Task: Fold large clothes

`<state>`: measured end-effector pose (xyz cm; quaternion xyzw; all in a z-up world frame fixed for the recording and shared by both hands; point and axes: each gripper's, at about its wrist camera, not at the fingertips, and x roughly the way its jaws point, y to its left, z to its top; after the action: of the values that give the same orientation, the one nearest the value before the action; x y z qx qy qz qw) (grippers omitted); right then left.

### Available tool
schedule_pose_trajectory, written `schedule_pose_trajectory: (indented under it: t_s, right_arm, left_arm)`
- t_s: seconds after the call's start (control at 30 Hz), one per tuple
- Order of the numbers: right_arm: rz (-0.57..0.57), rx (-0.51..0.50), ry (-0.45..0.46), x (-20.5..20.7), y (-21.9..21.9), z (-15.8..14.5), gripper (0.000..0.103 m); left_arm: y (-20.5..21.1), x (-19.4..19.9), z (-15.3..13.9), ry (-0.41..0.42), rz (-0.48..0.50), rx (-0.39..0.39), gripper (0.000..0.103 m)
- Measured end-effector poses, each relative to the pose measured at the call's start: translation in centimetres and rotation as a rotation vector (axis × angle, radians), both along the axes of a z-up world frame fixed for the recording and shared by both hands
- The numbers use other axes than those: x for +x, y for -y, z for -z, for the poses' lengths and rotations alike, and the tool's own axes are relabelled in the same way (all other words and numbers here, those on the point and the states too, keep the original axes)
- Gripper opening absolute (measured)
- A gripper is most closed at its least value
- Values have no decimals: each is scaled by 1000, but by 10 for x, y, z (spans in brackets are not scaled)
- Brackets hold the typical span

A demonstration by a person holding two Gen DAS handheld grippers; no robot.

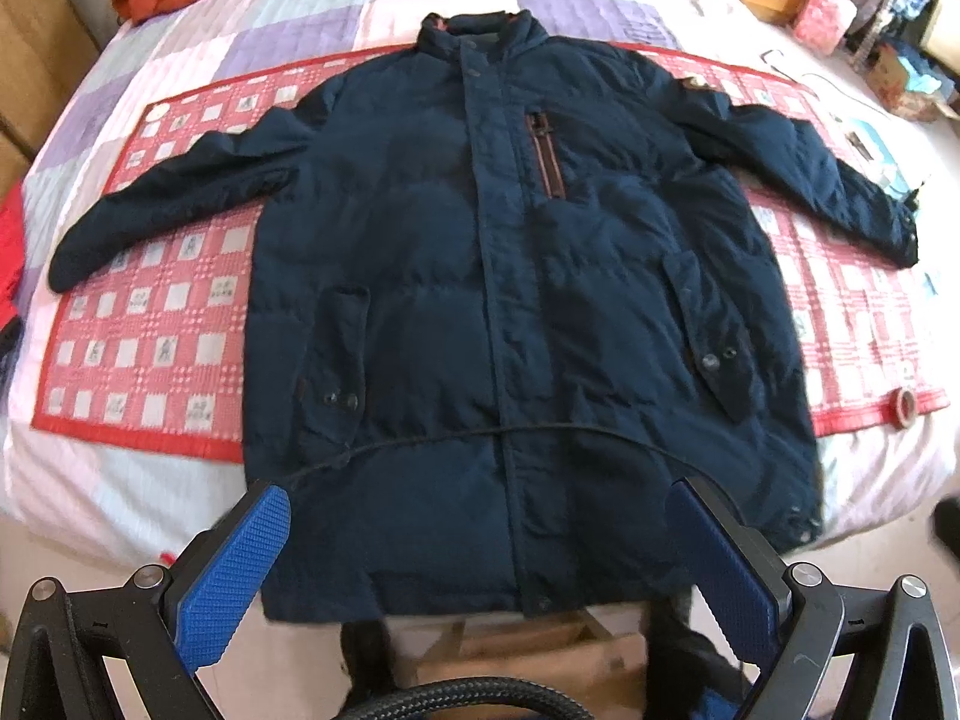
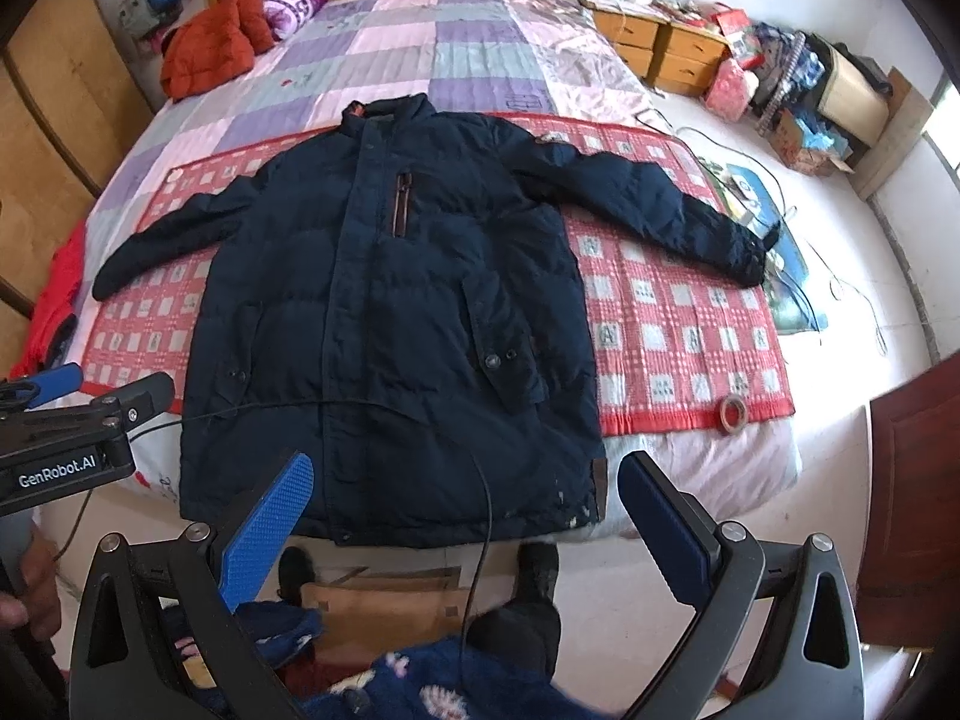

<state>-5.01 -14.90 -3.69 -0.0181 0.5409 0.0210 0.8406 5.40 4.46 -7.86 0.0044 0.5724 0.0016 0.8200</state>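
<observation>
A large navy padded coat [image 1: 480, 276] lies flat and face up on a red checked mat [image 1: 162, 324], collar away from me, both sleeves spread out to the sides. Its hem hangs over the near bed edge. My left gripper [image 1: 480, 516] hovers open above the hem, nothing between its blue pads. In the right wrist view the coat [image 2: 384, 324] lies ahead, and my right gripper [image 2: 462, 480] is open above the hem's right part. The left gripper [image 2: 102, 396] shows at that view's left edge, held by a hand.
A tape roll [image 2: 733, 411] lies on the mat's near right corner. An orange jacket [image 2: 204, 48] sits near the headboard. Wooden drawers [image 2: 660, 48] and cluttered boxes stand right of the bed. A cable [image 2: 480, 516] crosses the hem. Shoes and cardboard [image 2: 384, 594] are on the floor below.
</observation>
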Motion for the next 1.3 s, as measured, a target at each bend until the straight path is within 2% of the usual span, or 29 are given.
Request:
schedule_pose_trajectory:
  t_s: [0.1,0.17,0.27,0.43,0.53,0.57,0.63,0.7,0.77,0.8,0.87,0.93,1.0,1.03,1.1,1.17,1.23,1.27,1.3]
  right_arm:
    - [-63,-67,84,9,2,32,103]
    - [-127,-127,46,24,0,81,103]
    - [-156,-109,-25,51,-4,147,103]
    - [-252,-80,13,100,-50,233,103]
    - [-363,-75,33,124,-80,275,103]
    - [-399,-93,13,132,-84,292,103]
    - [-421,-116,-11,141,-67,315,103]
    - [-374,-22,-10,144,-17,321,102]
    - [-361,-55,25,138,18,319,102]
    - [-377,-52,18,132,36,320,95]
    - [-424,-28,12,121,49,316,89]
    - [-434,-94,23,113,46,311,89]
    - [-426,-133,52,103,35,302,90]
    - [-434,-109,64,97,24,297,90]
    - [-467,-39,73,85,-8,293,90]
    - [-558,47,34,65,-47,302,90]
    - [-639,5,23,46,-66,314,90]
    - [-662,-31,44,39,-67,320,90]
    - [-661,-18,52,38,-57,323,90]
  left_arm:
    - [-10,11,39,28,2,10,103]
    - [-20,22,80,38,-4,-1,103]
    - [-37,44,143,31,-30,-49,103]
    - [-53,78,224,41,-53,-62,103]
    - [-74,91,275,19,-114,14,103]
    - [-91,91,291,26,-141,-20,103]
    - [-106,81,290,97,-128,18,103]
    - [-126,70,291,107,-109,-1,103]
    - [-149,54,291,110,-118,54,103]
    - [-158,48,293,102,-127,70,103]
    - [-178,31,294,87,-143,75,103]
    - [-189,21,291,77,-165,69,103]
    - [-176,11,282,85,-155,124,103]
    - [-162,7,277,102,-126,129,103]
    - [-135,2,272,120,-61,80,103]
    - [-95,-6,273,126,11,34,103]
    - [-73,-12,281,113,53,20,103]
    - [-70,-16,286,109,53,39,103]
    - [-75,-19,290,104,38,45,103]
